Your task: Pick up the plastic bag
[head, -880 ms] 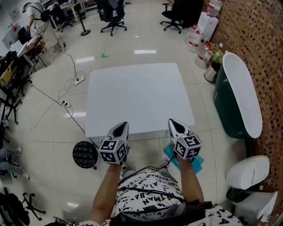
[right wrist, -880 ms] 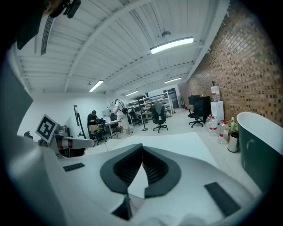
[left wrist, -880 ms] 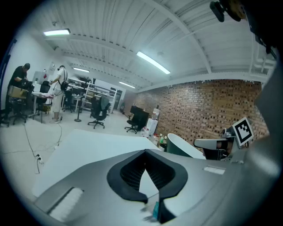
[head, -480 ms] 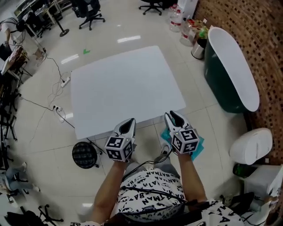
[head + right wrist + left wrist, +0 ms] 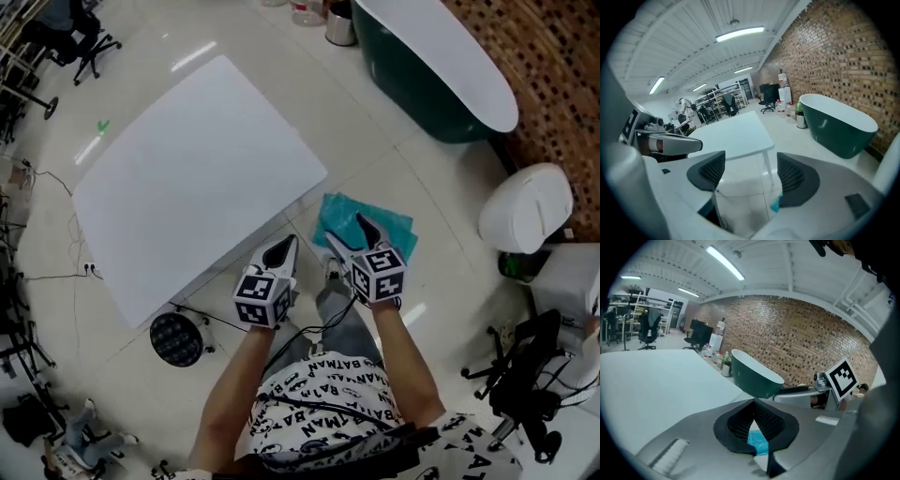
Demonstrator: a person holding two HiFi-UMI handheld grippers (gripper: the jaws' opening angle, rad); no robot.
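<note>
A teal plastic bag (image 5: pixel 367 218) lies flat on the tiled floor, just off the corner of the white table (image 5: pixel 187 178). My right gripper (image 5: pixel 349 234) hangs over the bag's near edge, its jaws apart and nothing between them. In the right gripper view (image 5: pixel 750 180) a sliver of the bag (image 5: pixel 776 205) shows beside the right pad. My left gripper (image 5: pixel 284 251) is to the left, near the table's edge, with its jaws together. The left gripper view (image 5: pixel 754 411) shows the pads meeting and a patch of the bag (image 5: pixel 757 441) below them on the floor.
A dark green tub with a white rim (image 5: pixel 441 66) stands beyond the bag at the top right. A white lidded bin (image 5: pixel 525 206) is at the right, and a chair base (image 5: pixel 525 394) below it. A black round object (image 5: pixel 176 339) and cables lie on the floor at the left.
The view has swung to the right, so the table slid up and left. Both grippers have left the table's edge, and the teal bag now lies in plain sight under the right one.
</note>
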